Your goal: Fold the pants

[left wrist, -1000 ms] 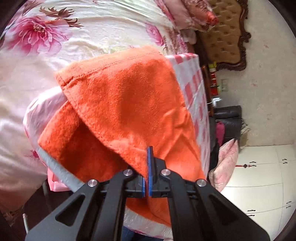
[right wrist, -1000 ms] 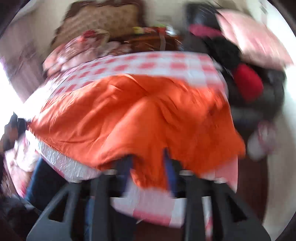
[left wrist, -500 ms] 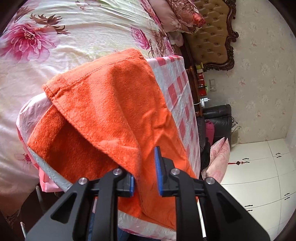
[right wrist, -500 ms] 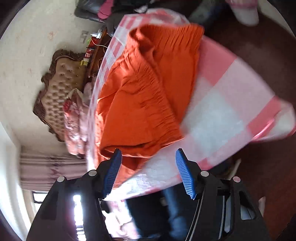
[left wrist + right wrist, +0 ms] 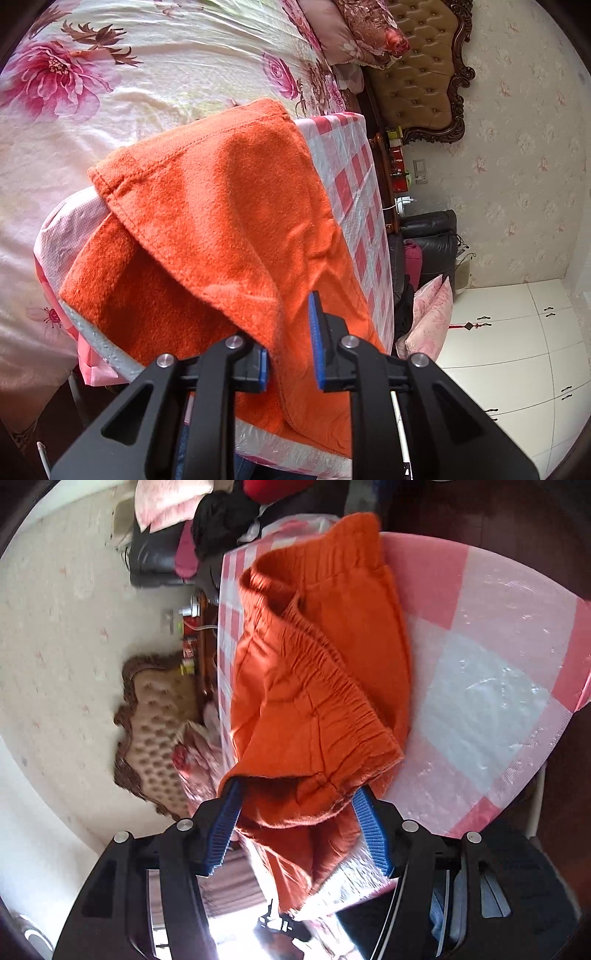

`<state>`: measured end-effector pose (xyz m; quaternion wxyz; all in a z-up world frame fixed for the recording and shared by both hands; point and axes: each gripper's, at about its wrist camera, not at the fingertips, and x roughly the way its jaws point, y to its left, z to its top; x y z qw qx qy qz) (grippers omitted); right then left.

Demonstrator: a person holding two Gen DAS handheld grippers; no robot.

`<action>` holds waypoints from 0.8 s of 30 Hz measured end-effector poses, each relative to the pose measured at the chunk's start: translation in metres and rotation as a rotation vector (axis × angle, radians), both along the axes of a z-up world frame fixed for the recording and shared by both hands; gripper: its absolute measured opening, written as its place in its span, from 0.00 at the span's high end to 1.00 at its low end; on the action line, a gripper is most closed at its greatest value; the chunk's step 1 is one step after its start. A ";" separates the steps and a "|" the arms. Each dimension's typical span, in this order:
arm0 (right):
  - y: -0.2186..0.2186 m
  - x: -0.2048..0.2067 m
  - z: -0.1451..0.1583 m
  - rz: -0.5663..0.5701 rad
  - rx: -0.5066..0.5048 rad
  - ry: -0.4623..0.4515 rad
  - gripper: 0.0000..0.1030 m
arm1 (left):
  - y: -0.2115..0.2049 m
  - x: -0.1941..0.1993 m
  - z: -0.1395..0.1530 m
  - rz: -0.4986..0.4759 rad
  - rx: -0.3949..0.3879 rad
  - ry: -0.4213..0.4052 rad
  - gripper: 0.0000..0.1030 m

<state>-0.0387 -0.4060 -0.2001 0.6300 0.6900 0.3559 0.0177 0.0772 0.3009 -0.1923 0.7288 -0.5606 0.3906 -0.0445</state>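
Orange pants (image 5: 221,229) lie folded over on a small table with a pink-and-white checked cloth (image 5: 354,177). In the left wrist view a folded flap's edge hangs between the blue pads of my left gripper (image 5: 290,345), whose jaws stand apart around it. In the right wrist view the pants (image 5: 314,686) show their gathered elastic waistband. My right gripper (image 5: 301,830) is wide open with the waistband corner lying between its fingers, not clamped.
A bed with a floral pink cover (image 5: 129,74) lies beyond the table. A tufted brown headboard (image 5: 417,62) and a nightstand stand at the wall. A black chair with clothes (image 5: 166,554) is near the table. White cabinets (image 5: 517,350) are at the right.
My left gripper was shut on the flap's edge and has opened. My right gripper swung round to the waistband end and stands wide open.
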 end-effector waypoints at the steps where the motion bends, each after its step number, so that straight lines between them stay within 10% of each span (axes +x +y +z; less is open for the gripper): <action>1: 0.000 -0.002 -0.003 -0.013 0.019 -0.004 0.41 | 0.000 0.001 -0.002 -0.001 0.001 0.004 0.84; 17: -0.003 -0.002 -0.012 -0.054 0.045 -0.045 0.31 | 0.010 -0.004 -0.013 0.009 -0.028 0.012 0.96; 18: -0.003 0.002 -0.010 -0.059 0.040 -0.048 0.35 | 0.009 -0.003 -0.012 0.005 -0.025 0.012 0.99; 20: -0.003 0.016 -0.001 -0.018 -0.018 -0.027 0.76 | 0.006 0.001 -0.005 -0.016 -0.009 0.003 0.99; 24: -0.022 0.065 0.031 0.082 -0.153 0.064 0.84 | 0.005 0.031 0.025 -0.068 -0.007 -0.014 0.99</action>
